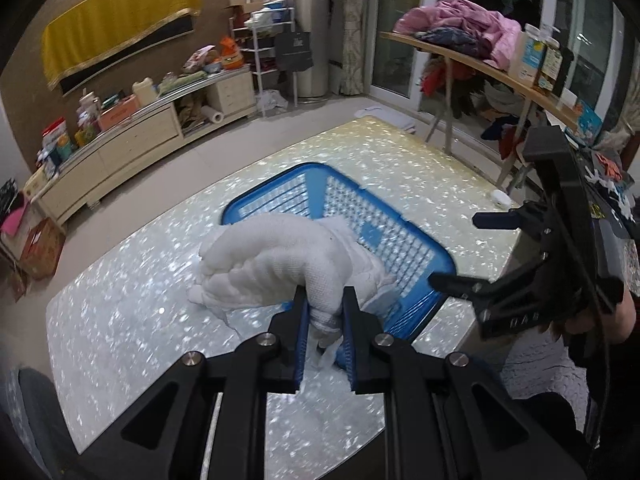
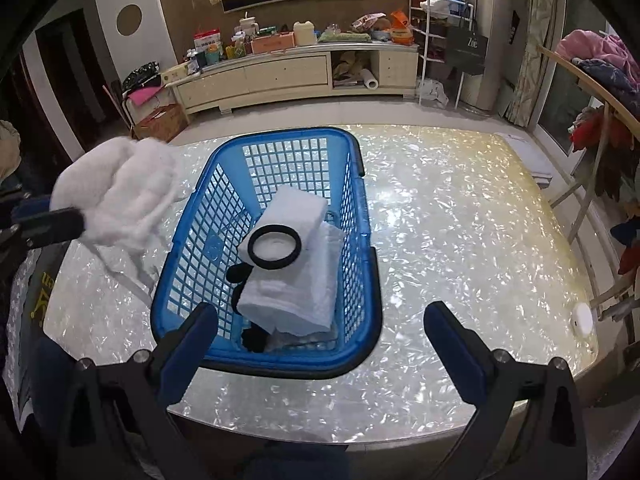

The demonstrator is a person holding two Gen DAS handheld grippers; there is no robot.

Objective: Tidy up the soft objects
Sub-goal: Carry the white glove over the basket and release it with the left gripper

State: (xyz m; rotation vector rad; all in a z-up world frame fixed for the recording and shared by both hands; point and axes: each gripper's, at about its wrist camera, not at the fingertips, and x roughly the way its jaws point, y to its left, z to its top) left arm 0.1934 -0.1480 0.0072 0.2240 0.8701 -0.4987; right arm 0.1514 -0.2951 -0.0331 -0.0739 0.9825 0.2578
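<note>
One white knitted cloth point(image 2: 116, 192), left of scene, pinched in left claw point(image 1: 326, 312), held above counter point(image 2: 460, 216) beside blue basket point(image 2: 360, 216): soft, light, droops (grip at bunched fold). One basket, centre; two folded white towels point(image 2: 296, 264) inside, one black ring point(image 2: 275, 246) on top. Right claw point(image 2: 320, 344) spread wide, empty.

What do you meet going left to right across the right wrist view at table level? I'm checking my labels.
Left gripper shut on the white fluffy cloth → blue basket → folded white towel with black ring → bare table → small white object.
</note>
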